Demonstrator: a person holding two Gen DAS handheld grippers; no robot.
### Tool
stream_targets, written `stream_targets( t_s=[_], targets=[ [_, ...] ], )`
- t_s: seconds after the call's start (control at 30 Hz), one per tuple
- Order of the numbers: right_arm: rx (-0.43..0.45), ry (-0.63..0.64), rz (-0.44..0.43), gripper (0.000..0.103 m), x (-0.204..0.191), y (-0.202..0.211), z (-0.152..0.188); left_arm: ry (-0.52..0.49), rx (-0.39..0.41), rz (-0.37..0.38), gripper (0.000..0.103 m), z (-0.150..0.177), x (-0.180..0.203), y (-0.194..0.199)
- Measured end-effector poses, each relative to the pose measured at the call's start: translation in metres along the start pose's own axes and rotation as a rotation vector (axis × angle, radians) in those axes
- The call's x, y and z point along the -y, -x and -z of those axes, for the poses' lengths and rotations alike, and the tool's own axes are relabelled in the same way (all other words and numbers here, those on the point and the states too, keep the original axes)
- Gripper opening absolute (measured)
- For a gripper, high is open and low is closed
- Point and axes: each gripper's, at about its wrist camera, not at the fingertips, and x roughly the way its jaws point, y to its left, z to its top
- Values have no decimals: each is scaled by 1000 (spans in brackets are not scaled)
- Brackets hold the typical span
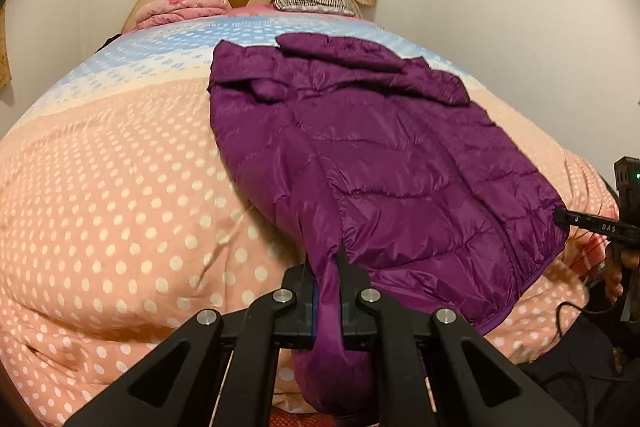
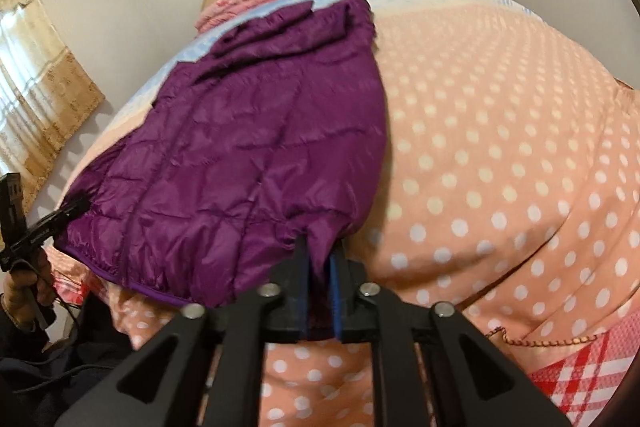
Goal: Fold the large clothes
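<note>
A purple quilted jacket [image 1: 384, 163] lay across the centre of a polka-dot bedspread [image 1: 120, 187], hem toward the bottom of the frame. The left gripper [image 1: 328, 291] was clenched on one lower corner; the right gripper [image 2: 320, 267] straddled the other, its jaws slightly parted around the fabric, seemingly so the hem could be carried up toward the collar in one even fold.
</note>
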Motion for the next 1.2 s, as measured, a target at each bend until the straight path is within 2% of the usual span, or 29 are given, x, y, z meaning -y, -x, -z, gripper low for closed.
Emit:
stream_targets(
  t_s=[0.03,0.07,0.2,0.23,0.33,0.37,0.5,0.73,0.87,0.93,1.0,1.2],
  targets=[
    [5,-14,0,53,3,0,0,0,-3,0,4,1,0,-2],
    [10,-26,-1,66,6,-1,0,2,-6,-1,4,2,-1,-3],
    [-28,-51,16,66,13,-13,4,10,-18,-8,4,4,-4,-9],
    [-50,-50,14,61,12,-18,5,7,-20,-11,4,5,-4,-10],
    [-86,-31,-49,11,8,-26,10,-1,-21,-13,4,5,-3,-11],
    [-78,-14,-51,8,6,-23,10,-5,-18,-13,3,5,-2,-9],
    [16,23,-92,6,-3,11,1,-27,27,4,3,-5,2,10],
    [211,60,-188,6,-27,104,-22,13,144,90,3,-38,3,93],
    [338,130,-209,6,-51,156,-37,-34,239,72,3,-56,12,145],
    [382,152,-202,6,-60,163,-51,-62,271,49,3,-65,14,155],
    [413,171,-173,6,-65,155,-72,-100,284,18,3,-80,11,143],
    [427,132,-109,6,-65,78,-154,-66,232,-65,3,-140,-31,34]
  ],
)
